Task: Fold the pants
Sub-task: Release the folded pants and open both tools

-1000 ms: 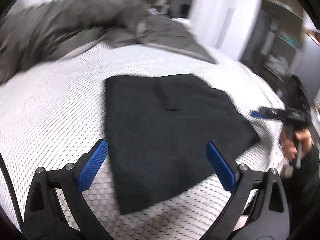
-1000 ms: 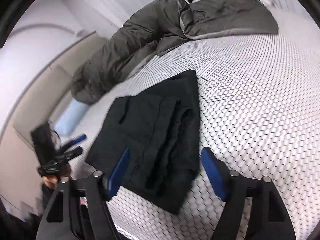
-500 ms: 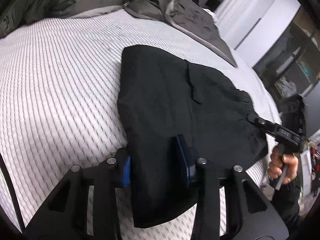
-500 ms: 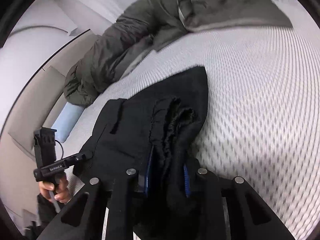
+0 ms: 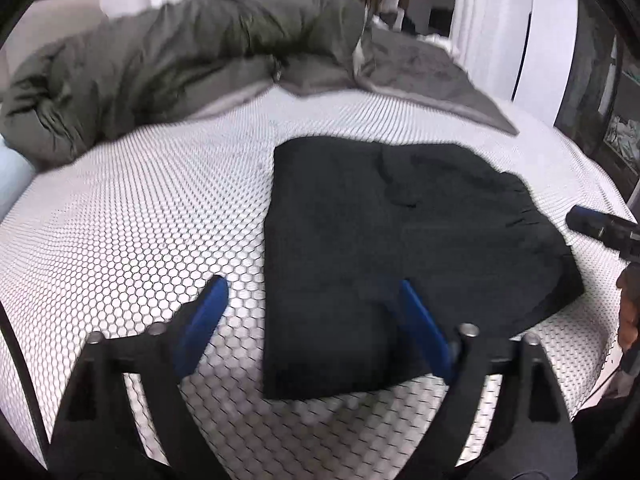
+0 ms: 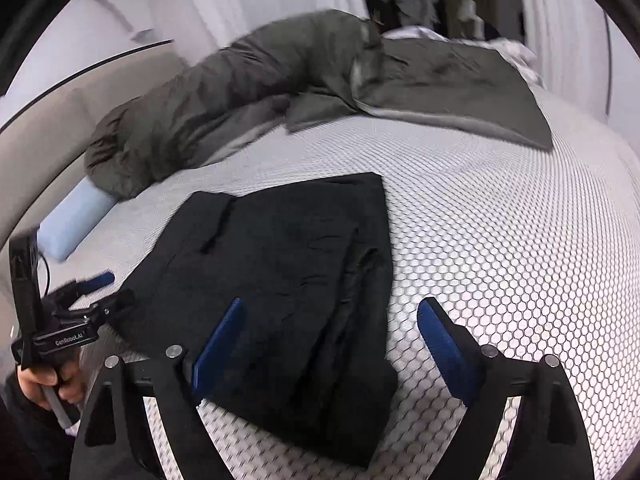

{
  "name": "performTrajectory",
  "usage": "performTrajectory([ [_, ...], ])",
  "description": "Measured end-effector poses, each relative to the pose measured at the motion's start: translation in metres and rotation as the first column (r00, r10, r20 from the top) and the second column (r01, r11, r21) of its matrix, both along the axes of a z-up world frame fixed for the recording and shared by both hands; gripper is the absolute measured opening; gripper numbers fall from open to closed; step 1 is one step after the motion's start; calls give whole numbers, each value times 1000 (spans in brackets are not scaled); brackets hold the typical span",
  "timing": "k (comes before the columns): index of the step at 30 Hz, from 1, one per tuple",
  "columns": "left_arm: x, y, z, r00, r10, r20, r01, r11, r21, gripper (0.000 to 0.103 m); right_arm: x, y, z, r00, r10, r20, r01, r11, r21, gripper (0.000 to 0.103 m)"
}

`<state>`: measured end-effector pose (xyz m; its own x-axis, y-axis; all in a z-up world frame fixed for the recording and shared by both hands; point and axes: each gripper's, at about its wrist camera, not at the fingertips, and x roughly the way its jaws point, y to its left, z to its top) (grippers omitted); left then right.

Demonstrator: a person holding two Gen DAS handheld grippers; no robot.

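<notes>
1. The folded black pants are lying flat on the white mattress, long axis pointing toward the grey duvet.
2. The left gripper is hovering spread above their near edge, gripping nothing.
3. The right gripper is likewise hanging spread, empty.

Near side: bare mattress left of pants.
Far side: blocked by heaped duvet.
Left corner: pillow under duvet.
</notes>
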<state>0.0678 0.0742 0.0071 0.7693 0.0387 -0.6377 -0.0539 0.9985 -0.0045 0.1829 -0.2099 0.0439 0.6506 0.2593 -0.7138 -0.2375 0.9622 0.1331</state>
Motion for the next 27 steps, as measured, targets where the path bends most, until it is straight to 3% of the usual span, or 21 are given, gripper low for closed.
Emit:
performTrajectory([
  [3,-7,-19,-1,999,-50,4,50,999,18,90,-10,7,-8,999,39,-25,-40,999,-30,96],
  [6,0,-30,-13,997,-56,-45,60,995,80,90,-5,11,-29,994,31,-105,-47,988,-148,96],
  [9,7,-27,-27,996,-31,-88,38,996,86,93,-10,2,-38,988,35,-148,-57,988,-146,96],
  [11,9,-22,-28,997,-21,-79,25,998,59,96,-19,-4,-31,992,36,-123,-53,989,-141,97],
  [14,7,-16,-32,997,-15,-75,18,999,46,98,-35,-17,-23,998,-6,-59,-7,976,-217,101],
  [24,1,-23,-35,998,-7,-61,12,996,91,98,-44,-37,-13,998,-57,-21,55,996,-76,101],
  [25,2,-23,-35,998,-7,-62,13,996,92,98,-42,-36,-17,998,-53,-35,50,995,-83,101],
  [27,2,-23,-36,998,-8,-63,14,996,86,98,-37,-29,-29,996,-62,-66,49,982,-184,101],
])
